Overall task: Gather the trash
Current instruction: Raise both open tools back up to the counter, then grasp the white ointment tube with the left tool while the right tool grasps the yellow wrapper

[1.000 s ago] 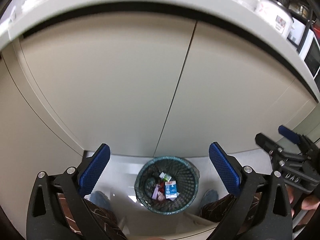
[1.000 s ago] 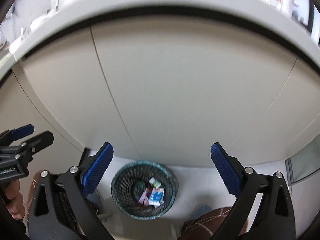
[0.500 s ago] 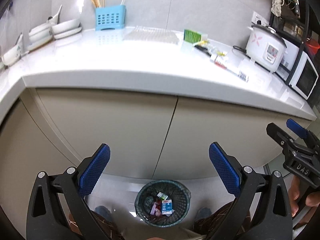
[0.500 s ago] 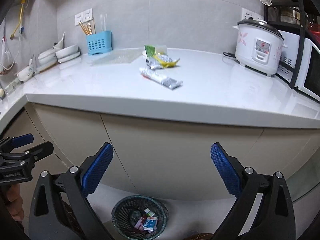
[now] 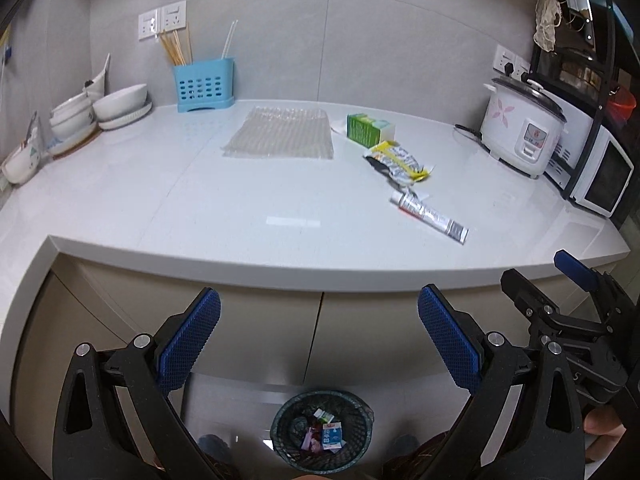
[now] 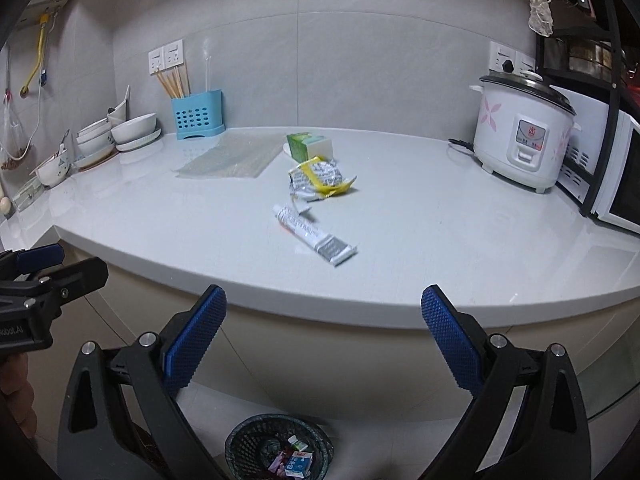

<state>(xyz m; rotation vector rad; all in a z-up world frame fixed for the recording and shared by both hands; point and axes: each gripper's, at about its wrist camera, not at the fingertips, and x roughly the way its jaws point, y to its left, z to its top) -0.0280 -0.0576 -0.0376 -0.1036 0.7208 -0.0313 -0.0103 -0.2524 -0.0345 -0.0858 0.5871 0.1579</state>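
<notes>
On the white counter (image 5: 168, 196) lie a squeezed tube (image 5: 428, 213) (image 6: 314, 235), a crumpled yellow and silver wrapper (image 5: 397, 159) (image 6: 320, 178), a green carton (image 5: 362, 129) (image 6: 304, 146) and a sheet of bubble wrap (image 5: 282, 133) (image 6: 234, 156). A dark mesh bin (image 5: 322, 429) (image 6: 276, 446) stands on the floor below, holding several scraps. My left gripper (image 5: 318, 334) and my right gripper (image 6: 322, 336) hang open and empty in front of the counter edge, above the bin.
A blue utensil holder (image 5: 203, 86) and stacked white bowls (image 5: 100, 110) sit at the back left. A rice cooker (image 5: 520, 128) (image 6: 522, 132) and a white microwave (image 5: 596, 168) stand on the right. Beige cabinet doors (image 5: 256, 332) close off the space under the counter.
Both grippers have risen from low in front of the cabinet doors to counter height, so the countertop and its litter have come into view. Both stay open and empty.
</notes>
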